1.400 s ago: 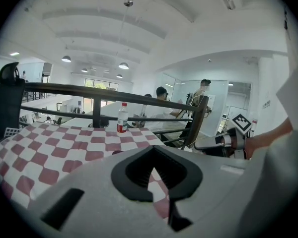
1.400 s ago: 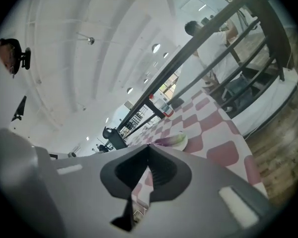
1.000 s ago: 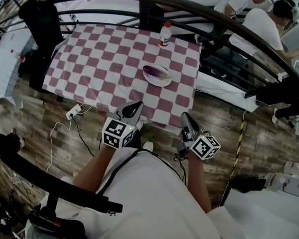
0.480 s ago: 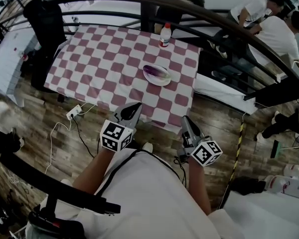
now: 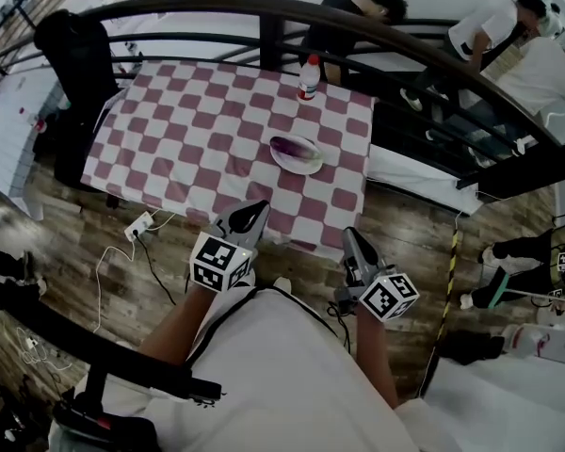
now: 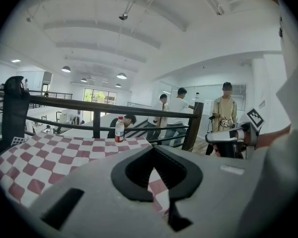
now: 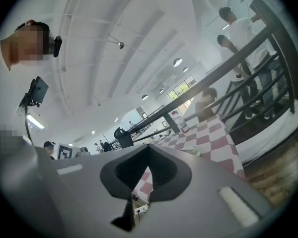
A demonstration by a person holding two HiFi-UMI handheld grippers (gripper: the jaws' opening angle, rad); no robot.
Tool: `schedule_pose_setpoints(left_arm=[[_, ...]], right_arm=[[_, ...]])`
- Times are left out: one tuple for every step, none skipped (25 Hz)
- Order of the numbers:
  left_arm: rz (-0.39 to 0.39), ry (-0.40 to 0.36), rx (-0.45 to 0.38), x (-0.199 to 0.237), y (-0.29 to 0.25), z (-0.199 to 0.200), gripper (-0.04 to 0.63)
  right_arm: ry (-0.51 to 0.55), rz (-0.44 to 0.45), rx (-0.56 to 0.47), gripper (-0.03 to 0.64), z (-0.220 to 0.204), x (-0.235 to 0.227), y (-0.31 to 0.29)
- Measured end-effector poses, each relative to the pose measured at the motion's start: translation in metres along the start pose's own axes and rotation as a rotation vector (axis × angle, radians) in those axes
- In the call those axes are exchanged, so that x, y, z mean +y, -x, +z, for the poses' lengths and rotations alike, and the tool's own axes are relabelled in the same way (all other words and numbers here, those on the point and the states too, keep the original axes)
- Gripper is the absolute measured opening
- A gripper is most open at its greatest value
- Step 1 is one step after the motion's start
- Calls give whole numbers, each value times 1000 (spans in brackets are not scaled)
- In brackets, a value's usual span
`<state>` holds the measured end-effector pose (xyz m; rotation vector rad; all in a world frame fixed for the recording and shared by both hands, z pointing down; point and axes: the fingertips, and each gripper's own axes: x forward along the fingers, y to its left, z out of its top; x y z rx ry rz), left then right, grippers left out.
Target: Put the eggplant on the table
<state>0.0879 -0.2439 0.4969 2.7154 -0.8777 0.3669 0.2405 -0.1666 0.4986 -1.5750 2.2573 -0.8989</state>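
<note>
A purple eggplant (image 5: 295, 147) lies on a white plate (image 5: 312, 166) on the right half of the table (image 5: 188, 130), which has a red-and-white checked cloth. My left gripper (image 5: 255, 209) hovers at the table's near edge, below and left of the plate, with its jaws together and nothing in them. My right gripper (image 5: 349, 235) hangs just off the near edge, to the right, also shut and empty. In the left gripper view the closed tips (image 6: 154, 148) point over the cloth. The right gripper view shows its closed tips (image 7: 148, 147) aimed along the table's right side.
A capped bottle (image 5: 308, 77) stands at the table's far edge, behind the plate. A dark curved railing (image 5: 377, 28) runs behind the table, with people beyond it. A black garment (image 5: 71, 36) hangs at the far left corner. A power strip (image 5: 138, 224) and cables lie on the wooden floor.
Both grippers have lifted a little and stay shut by the table's near edge. A person in a dark top has come into view behind the railing. The eggplant and plate have not moved.
</note>
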Motion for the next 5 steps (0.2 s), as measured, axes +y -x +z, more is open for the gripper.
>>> schedule_pose_setpoints(left_arm=[[-5,-2,3,3,-1,1,6],[-8,-3,4,6,-3,3,6],[-11,-4,5,10,-4,4,6],[-14,-4,5,13,-5,6,6],[-16,-4,5,16,-6,8,6]], right_arm=[[-1,-3,-5,6,1,1,-3],[-2,-5,-8,6,3,2,-6],[-2,-6,-9,6,3,4,-10],[-1,-7,-9,5,3,5,-14],[0,-8,-9,6,4,6,-17]])
